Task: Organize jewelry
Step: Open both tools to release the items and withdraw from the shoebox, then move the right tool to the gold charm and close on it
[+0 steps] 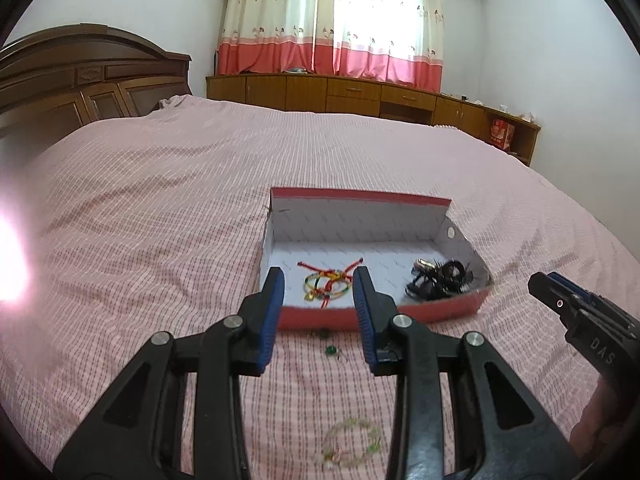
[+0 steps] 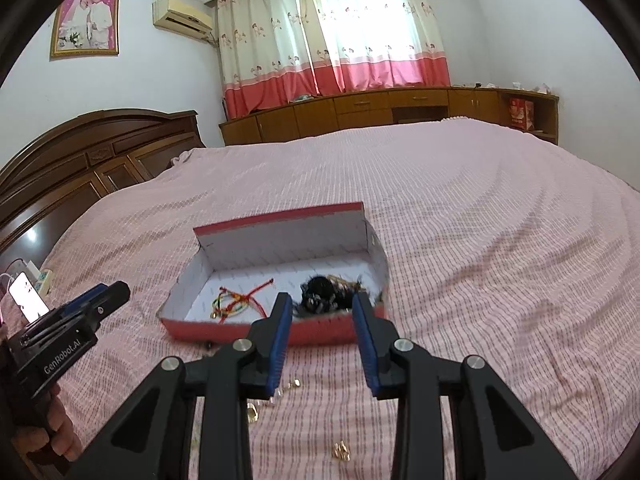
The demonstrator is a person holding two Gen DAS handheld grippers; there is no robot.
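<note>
Both tongs wide, holding nothing: left tongs [image 1: 318, 304] hovering over green bead [image 1: 330, 350], right tongs [image 2: 320, 330] over gold pieces [image 2: 341, 450] on bed [image 1: 160, 200]. Red box [image 1: 440, 310] near, already collecting bracelets [image 1: 324, 286], dark tangle [image 1: 438, 278].

The near wall of the red cardboard box with white lining [image 1: 452, 309] is partly covered by the blue-padded fingers of the left gripper [image 1: 319, 290]. The tangled heap of black items [image 1: 440, 280] inside cannot be resolved into separate pieces. The pale beaded loop on the pink bedspread [image 1: 351, 440] is blurred and faint. The small green object [image 1: 330, 349] is too small to identify.

In the right wrist view, the small gold pieces [image 2: 341, 450] are blurred, and another gold piece [image 2: 252, 412] is partly hidden behind the right gripper [image 2: 320, 308] finger.
</note>
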